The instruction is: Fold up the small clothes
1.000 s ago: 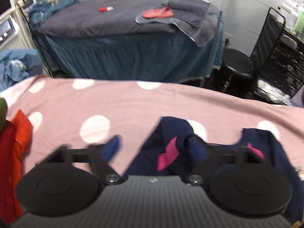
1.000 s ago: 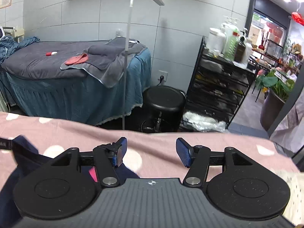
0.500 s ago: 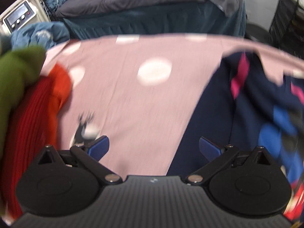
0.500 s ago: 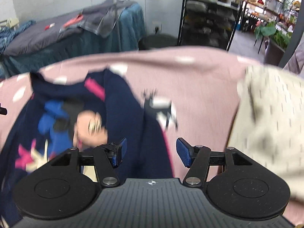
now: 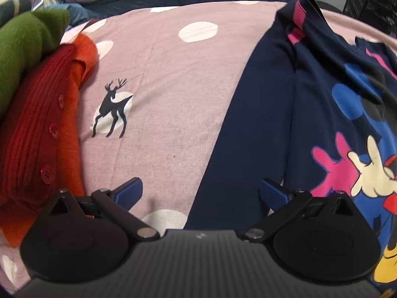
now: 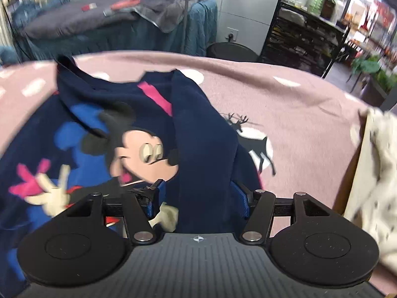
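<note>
A navy child's shirt (image 5: 273, 114) with a cartoon mouse print lies spread on the pink dotted bedsheet (image 5: 161, 74); it also shows in the right wrist view (image 6: 82, 129). My left gripper (image 5: 201, 193) is open and empty, low over the shirt's left edge. My right gripper (image 6: 196, 196) is open, its fingers on either side of a raised fold of the shirt's right side (image 6: 201, 136). The jaws are not closed on it.
A red buttoned knit (image 5: 37, 136), an orange garment (image 5: 79, 57) and a green one (image 5: 27, 42) are piled at the left. A cream patterned cloth (image 6: 372, 173) lies at the right. Beyond the bed stand a second bed (image 6: 99, 24), a stool (image 6: 230, 49) and a black shelf (image 6: 305, 34).
The shirt, held up a second ago, now lies flat on the sheet. My left gripper has let go and opened. Both grippers have dropped low and tilted down over the shirt.
</note>
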